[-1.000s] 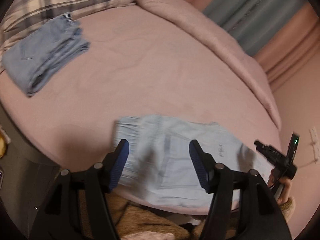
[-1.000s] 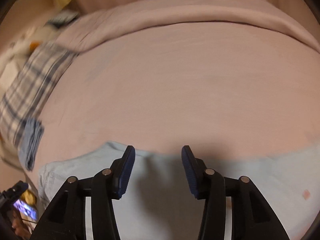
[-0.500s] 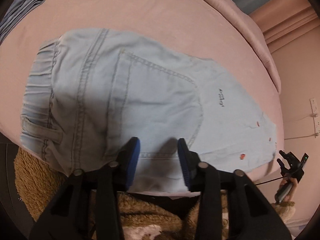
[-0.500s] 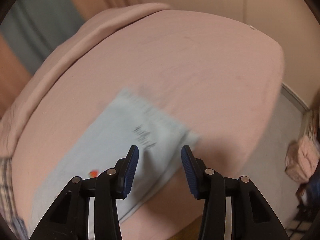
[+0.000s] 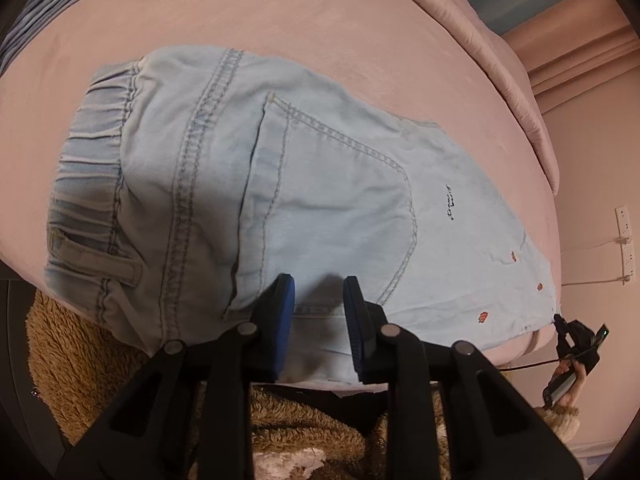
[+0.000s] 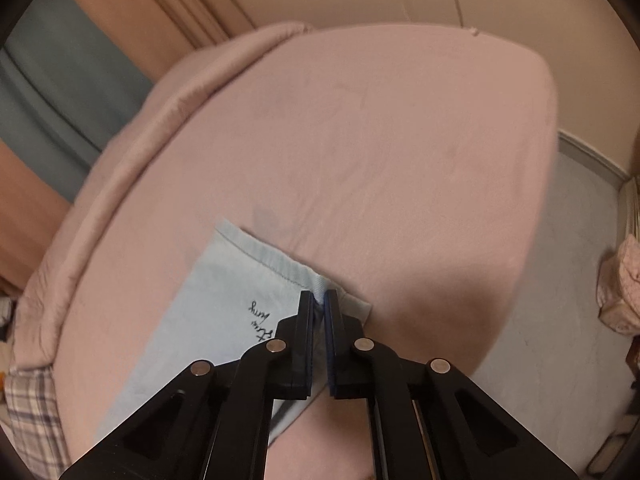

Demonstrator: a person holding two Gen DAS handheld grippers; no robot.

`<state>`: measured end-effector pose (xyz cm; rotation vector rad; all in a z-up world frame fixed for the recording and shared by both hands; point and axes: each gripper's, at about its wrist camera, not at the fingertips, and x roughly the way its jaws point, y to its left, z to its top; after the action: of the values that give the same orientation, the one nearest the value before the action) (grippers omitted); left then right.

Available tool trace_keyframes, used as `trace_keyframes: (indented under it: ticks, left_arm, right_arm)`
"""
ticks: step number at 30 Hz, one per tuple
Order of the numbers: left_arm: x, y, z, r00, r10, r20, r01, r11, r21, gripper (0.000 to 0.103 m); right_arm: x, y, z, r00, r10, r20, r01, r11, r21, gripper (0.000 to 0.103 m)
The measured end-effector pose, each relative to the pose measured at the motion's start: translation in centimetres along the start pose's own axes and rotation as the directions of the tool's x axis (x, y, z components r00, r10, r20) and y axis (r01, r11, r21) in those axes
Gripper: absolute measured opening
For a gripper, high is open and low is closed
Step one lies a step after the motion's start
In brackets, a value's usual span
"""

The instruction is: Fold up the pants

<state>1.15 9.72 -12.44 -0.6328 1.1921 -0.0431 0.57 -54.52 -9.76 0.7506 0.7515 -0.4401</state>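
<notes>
Your right gripper (image 6: 319,300) covers the pants (image 6: 224,300) hem corner it pinches, so the fabric between the pads is hidden. Ahead-left of your left gripper (image 5: 318,300), the folded blue stack (image 5: 48,8) is cut by the frame edge. Embroidered script (image 5: 451,203) too small to read. Right wrist view's outer parts are blurred.

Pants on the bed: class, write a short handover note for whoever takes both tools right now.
Right tool: shut on the hem end of the pants.
Left tool: open, low over the near edge by the back pocket, gripping nothing.
Pants lie flat on the pink bed, waistband at the other end.
Done: hem gripped. Left: grip with the left tool, then fold.
</notes>
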Motion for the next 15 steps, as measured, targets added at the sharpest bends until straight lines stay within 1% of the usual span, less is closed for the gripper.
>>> trace_keyframes:
  ticks: [2, 5, 7, 10, 13, 15]
  left_arm:
    - [-0.1, 0.3, 0.1, 1.000, -0.002, -0.008, 0.002, 1.000, 0.000, 0.023]
    - [-0.2, 0.3, 0.3, 1.000, 0.003, -0.018, -0.002, 1.000, 0.012, 0.023]
    - [-0.4, 0.2, 0.2, 1.000, 0.010, -0.019, -0.010, 1.000, 0.014, 0.023]
    - [-0.5, -0.3, 0.1, 0.999, 0.026, -0.023, -0.025, 0.999, 0.022, 0.023]
    - [-0.8, -1.4, 0.0, 0.999, 0.050, -0.019, -0.049, 0.998, 0.044, 0.023]
    - [-1.2, -2.3, -0.1, 1.000, 0.023, -0.006, -0.022, 0.998, 0.058, 0.023]
  right_arm:
    - [0.5, -0.8, -0.2, 1.000, 0.004, -0.008, -0.004, 1.000, 0.010, 0.004]
    - [3.3, -1.3, -0.3, 0.998, -0.020, -0.063, 0.022, 0.999, 0.032, 0.004]
    - [4.4, -1.6, -0.7, 0.997, -0.039, -0.072, 0.041, 0.999, 0.032, 0.004]
    - [4.8, -1.0, -0.6, 0.996, -0.057, -0.062, 0.058, 0.998, 0.010, 0.004]
    - [4.6, -0.5, -0.2, 0.994, -0.083, -0.072, 0.082, 0.996, -0.018, 0.004]
    - [4.5, -0.2, 0.0, 0.991, -0.102, -0.090, 0.099, 0.994, -0.033, 0.007]
